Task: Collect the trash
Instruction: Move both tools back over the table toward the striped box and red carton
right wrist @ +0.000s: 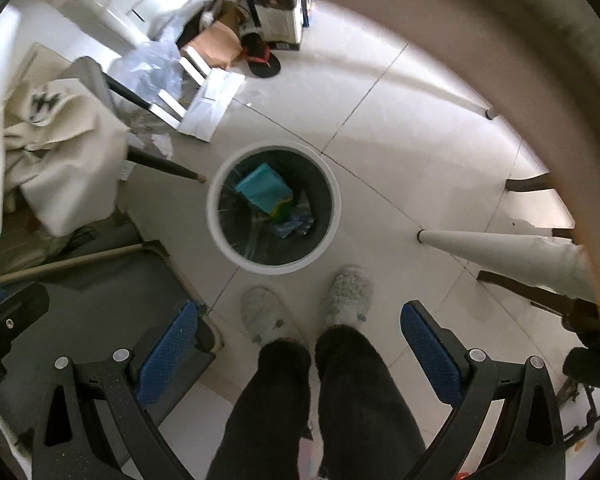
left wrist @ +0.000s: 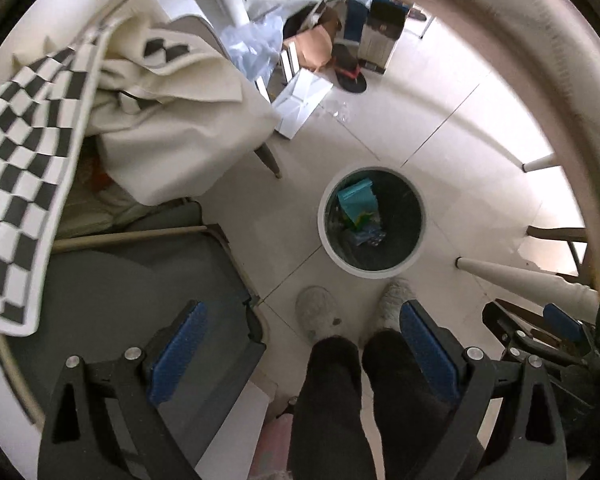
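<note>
Above the bin, both tongs gape empty; only the left view shows checkered cloth.

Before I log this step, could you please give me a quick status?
Left claw open, empty. Right claw open, empty. Trash bin on floor ahead, teal packet already inside. Person's slippered feet beside bin; path otherwise clear.

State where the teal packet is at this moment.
In both wrist views the teal packet lies inside the round white-rimmed bin on the tiled floor, just ahead of the person's slippers, with other wrappers beside it.
</note>
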A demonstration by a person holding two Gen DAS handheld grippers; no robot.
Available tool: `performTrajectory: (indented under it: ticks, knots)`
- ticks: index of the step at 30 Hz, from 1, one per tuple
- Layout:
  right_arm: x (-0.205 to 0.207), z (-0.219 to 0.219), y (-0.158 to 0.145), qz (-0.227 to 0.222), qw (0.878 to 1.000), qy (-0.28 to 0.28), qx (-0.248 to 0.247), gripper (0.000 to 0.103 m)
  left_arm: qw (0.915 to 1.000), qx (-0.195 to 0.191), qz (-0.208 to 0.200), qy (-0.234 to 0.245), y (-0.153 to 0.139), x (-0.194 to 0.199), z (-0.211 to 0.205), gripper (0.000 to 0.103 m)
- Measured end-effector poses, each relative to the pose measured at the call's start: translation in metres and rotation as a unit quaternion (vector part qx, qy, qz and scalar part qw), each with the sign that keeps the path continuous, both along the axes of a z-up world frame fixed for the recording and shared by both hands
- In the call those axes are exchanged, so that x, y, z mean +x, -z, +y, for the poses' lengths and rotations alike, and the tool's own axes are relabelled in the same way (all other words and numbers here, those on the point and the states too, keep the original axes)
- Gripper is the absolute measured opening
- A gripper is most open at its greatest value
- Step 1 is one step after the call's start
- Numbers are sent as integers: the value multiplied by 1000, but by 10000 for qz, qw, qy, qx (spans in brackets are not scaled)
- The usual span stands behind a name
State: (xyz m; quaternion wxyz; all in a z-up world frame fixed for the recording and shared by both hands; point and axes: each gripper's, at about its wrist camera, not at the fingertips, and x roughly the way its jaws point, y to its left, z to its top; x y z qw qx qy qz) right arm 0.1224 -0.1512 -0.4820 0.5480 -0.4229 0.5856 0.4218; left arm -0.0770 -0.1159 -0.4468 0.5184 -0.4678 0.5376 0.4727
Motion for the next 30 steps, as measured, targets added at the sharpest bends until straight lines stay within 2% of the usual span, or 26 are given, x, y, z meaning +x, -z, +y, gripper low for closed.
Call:
performTrajectory:
  ticks: [9,13,16,20,24,27,30]
  knots:
    - [-2,-3,-126,174,9988,206,410,103,9981,597,90,-83,-112,-5,-4,98]
    - [24,8,-180,235,9958,550,694,103,9960,887,-20,-113,-152,14,15,98]
    - [64,22,-211,234,9904,995,929,103,9944,1051,69,-21,-170,42,34,98]
    - [145,44,-236,22,9761,1808,1207,103,9924,1216,161,-7,-182,88,60,98]
    - [233,80,-243,-268,9597,2431,1384,103,9936,1115,179,-78,-172,138,92,98]
    - [284,116,-234,-438,9576,2597,1165,103,9953,860,410,-147,-153,181,119,98]
    - [314,153,-226,-578,9615,2471,1058,102,9958,660,615,-171,-134,221,146,98]
